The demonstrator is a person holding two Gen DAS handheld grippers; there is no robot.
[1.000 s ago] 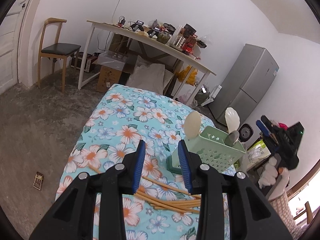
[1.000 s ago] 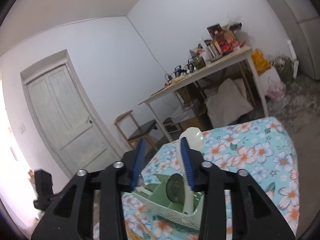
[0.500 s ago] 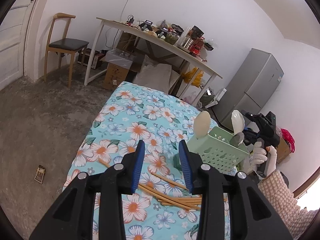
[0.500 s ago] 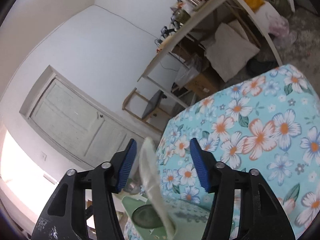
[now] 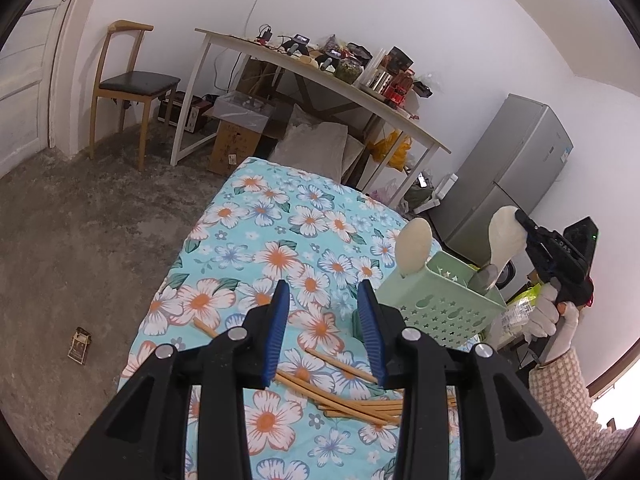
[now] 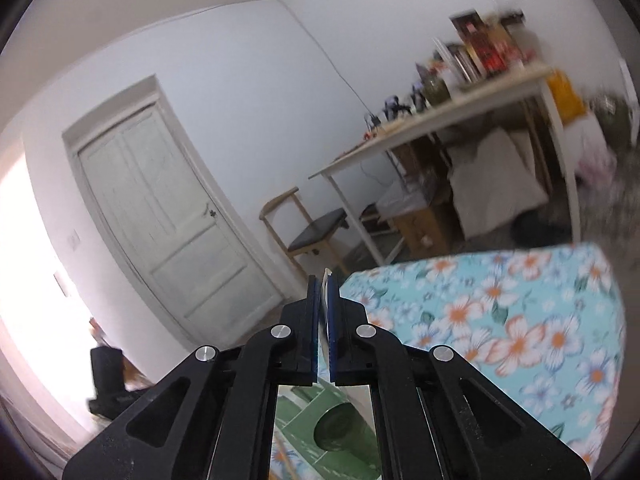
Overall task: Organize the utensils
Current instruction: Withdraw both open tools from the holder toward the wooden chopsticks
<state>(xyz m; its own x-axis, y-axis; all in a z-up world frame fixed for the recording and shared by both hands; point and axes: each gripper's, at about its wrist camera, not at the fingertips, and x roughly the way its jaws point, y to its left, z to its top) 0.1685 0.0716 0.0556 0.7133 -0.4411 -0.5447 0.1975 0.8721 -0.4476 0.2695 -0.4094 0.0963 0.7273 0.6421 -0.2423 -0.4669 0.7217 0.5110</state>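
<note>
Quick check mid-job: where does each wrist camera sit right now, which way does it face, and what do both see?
Left wrist: on the left gripper, open, above chopsticks, facing the green caddy; a gloved hand and the right gripper show.
Right wrist: on the right gripper, shut on a spoon above the caddy, facing the door.
Shared: floral cloth, caddy, chair.

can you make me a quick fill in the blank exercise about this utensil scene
1. The green basket stands on a tablecloth printed with ____.
2. The right gripper is shut on the bowl of a white ____ standing in the basket.
3. The wooden chopsticks lie loose on the ____.
4. The left gripper hovers above the chopsticks with its jaws ____.

Missing words: flowers; spoon; tablecloth; open
</note>
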